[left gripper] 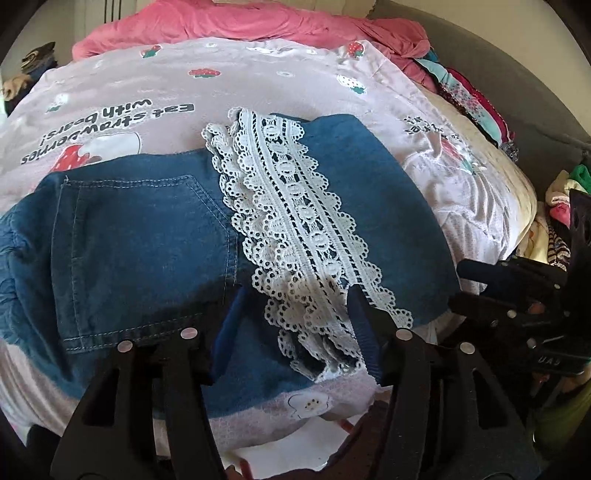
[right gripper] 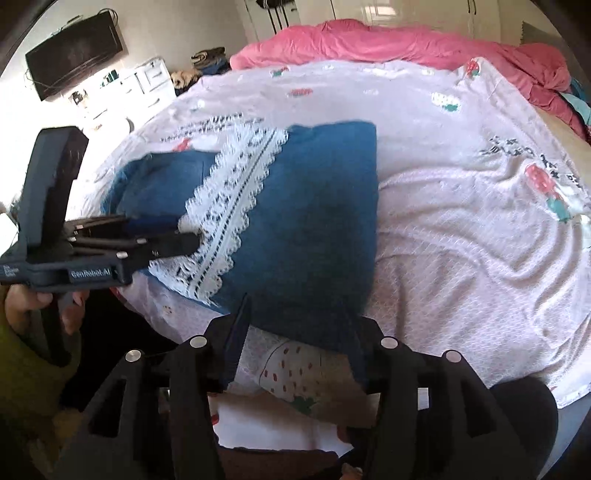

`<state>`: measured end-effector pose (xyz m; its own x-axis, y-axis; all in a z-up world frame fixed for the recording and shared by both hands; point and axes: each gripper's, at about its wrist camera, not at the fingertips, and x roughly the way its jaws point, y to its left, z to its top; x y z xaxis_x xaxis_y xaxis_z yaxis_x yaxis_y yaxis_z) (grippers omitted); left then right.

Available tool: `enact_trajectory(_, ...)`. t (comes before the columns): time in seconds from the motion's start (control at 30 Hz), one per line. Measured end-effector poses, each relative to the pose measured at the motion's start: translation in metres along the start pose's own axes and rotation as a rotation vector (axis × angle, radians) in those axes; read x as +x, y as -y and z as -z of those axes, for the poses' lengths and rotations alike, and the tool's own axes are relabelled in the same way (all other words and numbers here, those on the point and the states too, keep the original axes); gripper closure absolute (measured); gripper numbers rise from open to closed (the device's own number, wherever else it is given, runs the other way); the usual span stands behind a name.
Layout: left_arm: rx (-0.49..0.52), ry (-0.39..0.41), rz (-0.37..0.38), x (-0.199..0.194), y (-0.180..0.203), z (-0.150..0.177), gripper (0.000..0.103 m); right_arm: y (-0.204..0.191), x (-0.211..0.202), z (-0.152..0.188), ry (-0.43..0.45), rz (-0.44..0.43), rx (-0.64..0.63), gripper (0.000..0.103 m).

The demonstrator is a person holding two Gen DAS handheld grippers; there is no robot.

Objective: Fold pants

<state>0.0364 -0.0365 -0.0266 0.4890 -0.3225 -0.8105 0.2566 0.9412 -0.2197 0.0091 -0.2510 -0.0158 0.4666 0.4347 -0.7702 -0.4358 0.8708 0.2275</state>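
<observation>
Blue denim pants (left gripper: 140, 240) with a white lace trim (left gripper: 295, 229) lie folded on a pink strawberry-print bedsheet (left gripper: 258, 85). My left gripper (left gripper: 295, 299) is open, its fingers straddling the near end of the lace band just above the cloth. In the right wrist view the pants (right gripper: 314, 221) and lace (right gripper: 229, 206) lie ahead. My right gripper (right gripper: 295, 314) is open over the pants' near edge, holding nothing. The left gripper (right gripper: 192, 236) shows at the left, tips at the lace. The right gripper's body (left gripper: 517, 295) shows at the right edge of the left wrist view.
A pink duvet (left gripper: 240, 22) is bunched at the far side of the bed. A pile of colourful clothes (left gripper: 469, 96) lies at the far right. A wall TV (right gripper: 74, 55) and white drawers (right gripper: 147, 81) stand left of the bed.
</observation>
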Motion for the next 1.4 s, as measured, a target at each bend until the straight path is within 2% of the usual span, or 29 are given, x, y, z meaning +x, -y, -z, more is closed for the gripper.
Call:
enact_trajectory(0.2, 0.003, 0.034, 0.008, -0.016, 0.003, -0.001, 0.052, 0.001, -0.008, -0.004, 0.025, 0.015, 0.027, 0.037)
enact_trajectory(0.33, -0.001, 0.056, 0.01, -0.026, 0.001, -0.001, 0.048, 0.001, -0.013, -0.006, 0.027, 0.032, 0.039, 0.035)
enact_trajectory(0.4, -0.009, 0.07, 0.008, -0.032, -0.002, -0.001, 0.046, 0.001, -0.015, -0.008, 0.033, 0.048, 0.043, 0.023)
enact_trajectory(0.57, -0.037, 0.112, 0.003, -0.05, -0.013, 0.001, 0.036, -0.004, -0.017, -0.016, 0.039, 0.062, 0.041, 0.024)
enact_trajectory(0.97, -0.151, 0.2, -0.063, -0.094, -0.062, 0.013, 0.021, -0.04, -0.011, -0.057, 0.047, 0.042, -0.031, 0.024)
enact_trajectory(1.13, -0.212, 0.216, -0.123, -0.107, -0.09, 0.025, 0.018, -0.061, -0.005, -0.081, 0.058, 0.033, -0.089, 0.024)
enact_trajectory(1.4, -0.339, 0.187, -0.12, -0.108, -0.134, 0.048, 0.018, -0.097, 0.019, -0.116, 0.049, -0.009, -0.186, 0.024)
